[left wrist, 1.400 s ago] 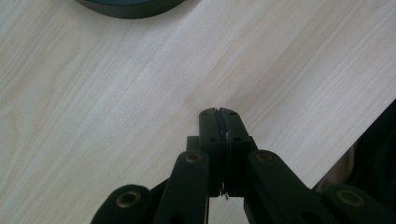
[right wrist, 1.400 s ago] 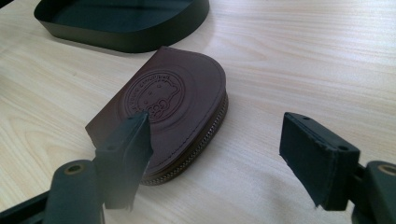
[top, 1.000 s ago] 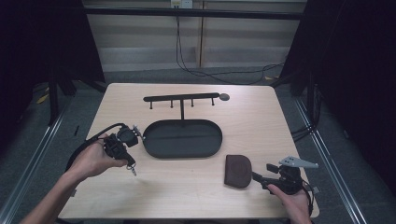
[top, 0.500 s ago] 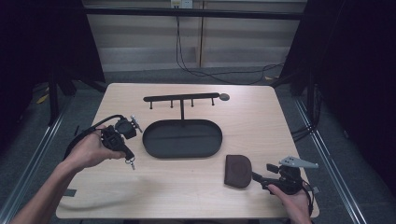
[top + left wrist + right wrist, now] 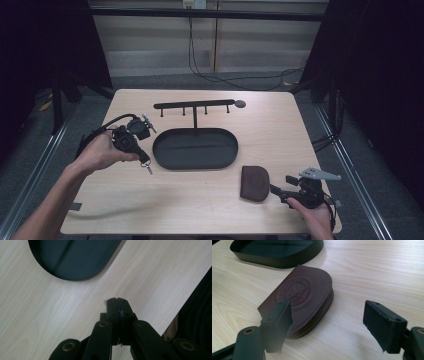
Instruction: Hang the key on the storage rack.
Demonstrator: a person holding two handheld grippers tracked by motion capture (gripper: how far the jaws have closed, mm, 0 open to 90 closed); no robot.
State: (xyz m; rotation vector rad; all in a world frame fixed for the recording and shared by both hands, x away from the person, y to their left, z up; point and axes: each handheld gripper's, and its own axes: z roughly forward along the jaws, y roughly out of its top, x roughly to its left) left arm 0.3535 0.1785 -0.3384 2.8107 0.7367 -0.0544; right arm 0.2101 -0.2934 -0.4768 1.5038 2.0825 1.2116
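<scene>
Two tools are in your hands: nearest you, the right tool [image 5: 278, 190] rests low on the worktop [image 5: 280, 130] with its jaws spread wide and nothing gripped, the brown zipped pouch [image 5: 303, 298] lying flat just ahead of them, one pad beside its near corner. Farther up on the other side, your left tool [image 5: 145, 164] is clamped fully shut with a small key-like piece [image 5: 148, 169] dangling at its tip, held above the wood just beside the dark oval tray [image 5: 195, 148]. Beyond the tray stands a black hook rack [image 5: 194, 105].
</scene>
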